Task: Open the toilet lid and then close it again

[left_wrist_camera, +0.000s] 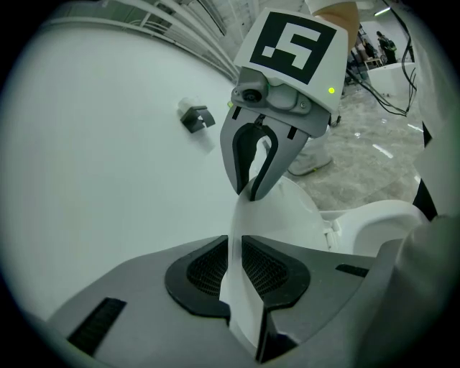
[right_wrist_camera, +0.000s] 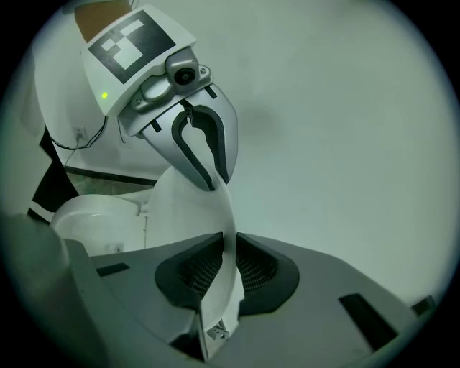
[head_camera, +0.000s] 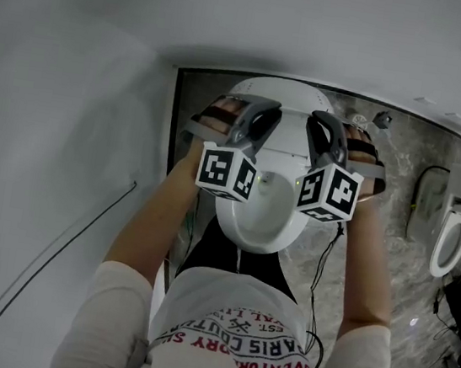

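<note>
White plastic fills both gripper views: the toilet lid [left_wrist_camera: 287, 208] is lifted clear of the toilet seat [left_wrist_camera: 381, 219], which shows low and off to one side in each view. I have the lid by its rim with both tools. The left gripper [left_wrist_camera: 235, 269] is clenched on the edge, the thin rim running straight up between its ribbed pads. The right gripper [right_wrist_camera: 231, 269] pinches the same rim a little further along, its pads also pressed onto the plastic. Each tool shows in the other's camera just beyond the rim, so the two grips sit near each other on the edge farthest from the hinge, above the seat.

I judge the lid to be partway through its swing, neither resting back above the seat nor lying on it. From these views alone I cannot say whether this is the opening leg or the closing one.

Whichever it is, the next move calls for both hands to travel together along the hinge's arc. If one leads, the thin rim may twist or slip from the pads. I would let go only once the lid is supported at the end of its swing.
</note>
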`<action>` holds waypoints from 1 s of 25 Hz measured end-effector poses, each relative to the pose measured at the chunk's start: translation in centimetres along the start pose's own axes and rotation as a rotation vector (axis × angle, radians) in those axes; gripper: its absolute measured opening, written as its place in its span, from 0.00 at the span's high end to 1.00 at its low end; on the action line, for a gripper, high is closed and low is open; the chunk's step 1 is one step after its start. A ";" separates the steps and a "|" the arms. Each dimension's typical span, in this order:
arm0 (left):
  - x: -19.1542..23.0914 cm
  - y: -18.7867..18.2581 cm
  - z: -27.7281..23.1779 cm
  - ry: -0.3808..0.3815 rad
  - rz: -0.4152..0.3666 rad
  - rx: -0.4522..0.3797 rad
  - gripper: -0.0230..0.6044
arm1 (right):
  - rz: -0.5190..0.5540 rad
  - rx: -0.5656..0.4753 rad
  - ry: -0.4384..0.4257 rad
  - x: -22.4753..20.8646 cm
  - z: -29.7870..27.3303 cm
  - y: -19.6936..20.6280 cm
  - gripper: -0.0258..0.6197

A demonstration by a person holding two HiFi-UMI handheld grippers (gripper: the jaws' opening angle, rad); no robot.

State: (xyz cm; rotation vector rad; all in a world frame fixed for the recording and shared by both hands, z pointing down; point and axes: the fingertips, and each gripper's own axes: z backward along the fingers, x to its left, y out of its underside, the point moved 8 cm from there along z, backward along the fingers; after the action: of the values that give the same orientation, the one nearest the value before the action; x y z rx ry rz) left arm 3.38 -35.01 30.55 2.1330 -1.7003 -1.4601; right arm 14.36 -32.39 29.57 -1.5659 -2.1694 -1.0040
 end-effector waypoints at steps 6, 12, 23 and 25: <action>0.3 0.0 -0.4 0.022 0.015 -0.016 0.86 | 0.012 0.003 -0.021 -0.3 -0.2 0.3 0.91; -0.2 -0.7 0.4 -0.021 -0.061 0.000 0.86 | -0.103 -0.034 -0.050 -0.5 0.5 0.6 0.91; 3.1 -4.1 4.7 -0.121 -0.080 -0.088 0.94 | -0.156 -0.095 0.010 -2.8 5.8 -0.2 0.91; 3.7 -4.7 6.2 -0.161 -0.029 -0.108 0.95 | -0.211 -0.124 0.050 -3.2 7.6 -0.5 0.91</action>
State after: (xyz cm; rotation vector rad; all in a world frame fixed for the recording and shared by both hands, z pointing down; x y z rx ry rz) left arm 2.52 -33.05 22.21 2.0438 -1.6030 -1.7320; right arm 16.31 -29.67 22.03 -1.3665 -2.3141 -1.2489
